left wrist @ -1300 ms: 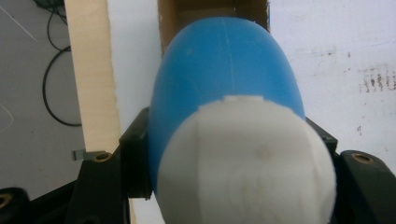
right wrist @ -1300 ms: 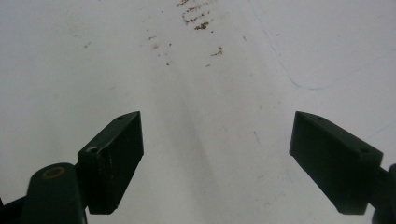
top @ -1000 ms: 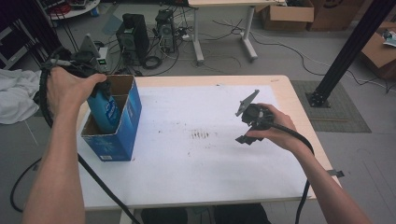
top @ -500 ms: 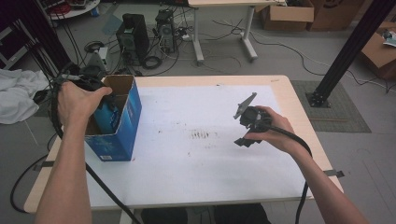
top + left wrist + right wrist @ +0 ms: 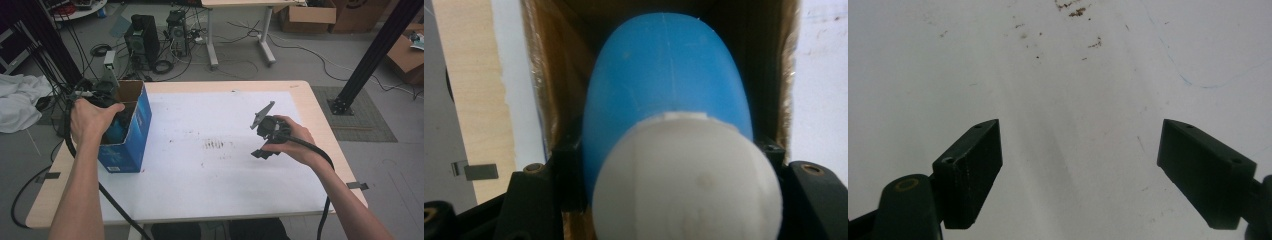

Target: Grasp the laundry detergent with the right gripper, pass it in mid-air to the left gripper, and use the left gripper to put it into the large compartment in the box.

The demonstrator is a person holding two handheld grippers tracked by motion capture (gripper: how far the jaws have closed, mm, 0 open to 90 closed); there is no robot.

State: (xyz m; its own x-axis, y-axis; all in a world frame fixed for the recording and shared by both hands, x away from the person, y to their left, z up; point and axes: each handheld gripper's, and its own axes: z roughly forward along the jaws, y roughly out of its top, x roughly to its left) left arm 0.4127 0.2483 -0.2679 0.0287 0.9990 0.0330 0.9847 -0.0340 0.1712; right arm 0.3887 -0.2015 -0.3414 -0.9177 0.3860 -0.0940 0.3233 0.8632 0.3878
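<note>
A blue bottle (image 5: 669,75) with a white cap (image 5: 686,180) is clamped between the black jaws of my left gripper (image 5: 669,165), cap end toward the camera. It hangs inside an open blue cardboard box (image 5: 131,135), whose brown inner walls (image 5: 549,90) surround it. In the high view the person's left hand covers my left gripper (image 5: 102,95) at the box's mouth, where a bit of the bottle (image 5: 117,127) shows. My right gripper (image 5: 260,140) hovers over the white sheet at the table's right, open, with nothing between its jaws (image 5: 1080,165).
The box stands at the left edge of the white sheet (image 5: 210,170) that covers the wooden table (image 5: 320,125). The sheet has small dark stains (image 5: 215,145) at its middle. Cables trail from both grippers. Computer towers (image 5: 142,37) and cardboard boxes stand on the floor beyond.
My left gripper has sunk with the bottle from above the box down into its opening. The right gripper has stayed where it was.
</note>
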